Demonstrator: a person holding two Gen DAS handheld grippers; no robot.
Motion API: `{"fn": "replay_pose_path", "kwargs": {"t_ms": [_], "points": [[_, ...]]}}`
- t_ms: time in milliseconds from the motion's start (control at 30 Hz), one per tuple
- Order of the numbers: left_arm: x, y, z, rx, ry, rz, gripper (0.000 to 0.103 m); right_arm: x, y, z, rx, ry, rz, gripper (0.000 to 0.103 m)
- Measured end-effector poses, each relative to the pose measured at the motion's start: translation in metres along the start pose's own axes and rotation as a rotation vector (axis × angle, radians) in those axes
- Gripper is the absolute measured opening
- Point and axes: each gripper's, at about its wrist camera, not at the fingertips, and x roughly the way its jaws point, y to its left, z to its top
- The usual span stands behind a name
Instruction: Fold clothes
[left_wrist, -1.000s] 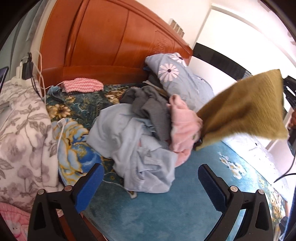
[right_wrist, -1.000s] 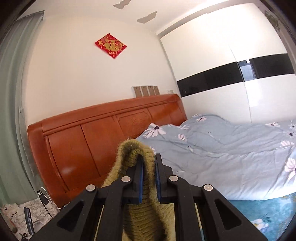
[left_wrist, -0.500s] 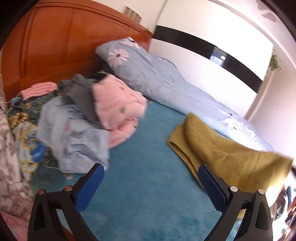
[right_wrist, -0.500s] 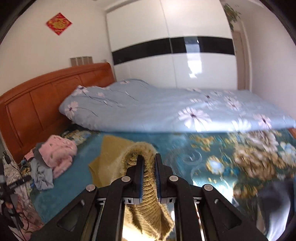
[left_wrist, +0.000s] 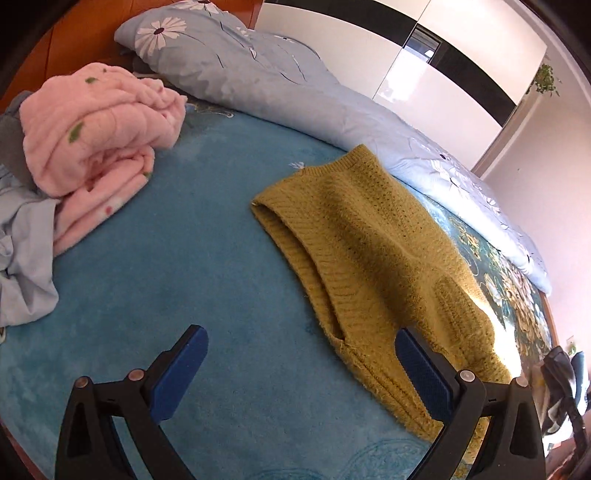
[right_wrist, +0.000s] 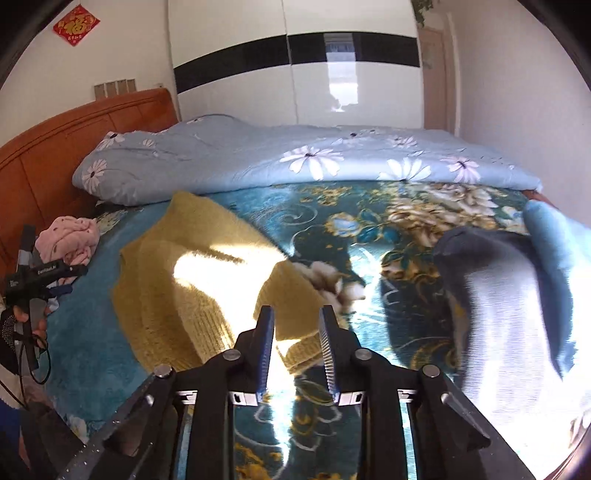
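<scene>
Bedroom scene, seen from two grippers held over a teal plush bedspread (left_wrist: 166, 266) with a gold flower print. A mustard-yellow knitted sleeveless sweater (left_wrist: 369, 251) lies spread on it, filling the centre and lower right of the left wrist view, ribbed hem toward the upper middle of the frame. In the right wrist view the same sweater (right_wrist: 177, 288) lies at centre left, part of it washed out by a bright patch of sun.

The left gripper (left_wrist: 299, 369) hovers at the bottom of its frame, blue pads spread wide and grasping nothing; its right finger overlaps the sweater's near edge in the picture, though contact cannot be judged. The right gripper (right_wrist: 297, 347) sits at the bottom centre of its view, fingers parted with a clear gap, released, the sweater's edge just beyond the tips.

A heap of unfolded clothes, topped by a pink fleece garment (left_wrist: 96, 140), fills the upper left of the left view. A pale blue quilt with white daisies (left_wrist: 280, 85) runs along the top. A blurred dark and light blue garment (right_wrist: 517, 295) lies at the right of the right view.

The sweater looks laid out but not yet folded. The next move likely calls for pinching one side edge with both grippers and carrying it across the middle.
</scene>
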Motion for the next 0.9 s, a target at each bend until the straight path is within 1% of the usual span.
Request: {"fn": "replay_pose_path", "kwargs": {"t_ms": [33,67,100,133,200,233,267,300,333,400,433,500,567,600,667,733,767,900], "points": [[-0.001,0.004,-0.002,-0.009,-0.007,0.012,0.103,-0.008,0.003,0.004,-0.028,-0.028,-0.012,0.028],[-0.003,0.01,-0.004,-0.019,-0.017,0.029,0.103,-0.008,0.016,0.01,-0.079,-0.037,0.012,0.028],[-0.008,0.015,-0.005,-0.031,-0.029,0.043,0.103,-0.007,0.029,0.015,-0.132,-0.044,0.04,0.032],[-0.014,0.02,-0.006,-0.043,-0.041,0.052,0.103,0.0,0.05,0.02,-0.189,-0.03,0.098,0.039],[-0.026,0.029,-0.008,-0.065,-0.066,0.072,0.103,0.032,0.105,0.024,-0.279,0.014,0.276,0.046],[-0.033,0.034,-0.009,-0.076,-0.078,0.082,0.103,0.049,0.132,0.025,-0.322,0.036,0.367,0.047],[-0.04,0.039,-0.011,-0.083,-0.086,0.092,0.103,0.071,0.167,0.022,-0.355,0.091,0.461,0.047],[-0.047,0.043,-0.014,-0.082,-0.092,0.104,0.103,0.09,0.197,0.017,-0.381,0.135,0.536,0.047],[-0.055,0.047,-0.016,-0.082,-0.097,0.117,0.103,0.109,0.228,0.01,-0.416,0.184,0.592,0.047],[-0.071,0.055,-0.021,-0.082,-0.104,0.136,0.103,0.142,0.279,-0.002,-0.522,0.237,0.593,0.047],[-0.078,0.06,-0.023,-0.08,-0.11,0.144,0.103,0.154,0.297,-0.006,-0.563,0.242,0.584,0.047],[-0.092,0.067,-0.027,-0.077,-0.13,0.178,0.103,0.176,0.32,-0.011,-0.615,0.259,0.526,0.047],[-0.102,0.074,-0.028,-0.074,-0.15,0.21,0.103,0.195,0.331,-0.015,-0.647,0.279,0.463,0.047],[-0.106,0.076,-0.028,-0.076,-0.158,0.217,0.103,0.202,0.333,-0.016,-0.65,0.291,0.451,0.047],[-0.108,0.077,-0.028,-0.084,-0.163,0.211,0.103,0.209,0.33,-0.013,-0.615,0.297,0.446,0.041],[-0.106,0.076,-0.027,-0.087,-0.163,0.202,0.103,0.208,0.315,0.001,-0.547,0.289,0.476,0.018],[-0.101,0.073,-0.026,-0.081,-0.159,0.197,0.103,0.207,0.307,0.008,-0.511,0.285,0.492,0.014],[-0.085,0.057,-0.02,-0.053,-0.139,0.168,0.103,0.204,0.276,0.038,-0.369,0.266,0.554,0.012]]}}
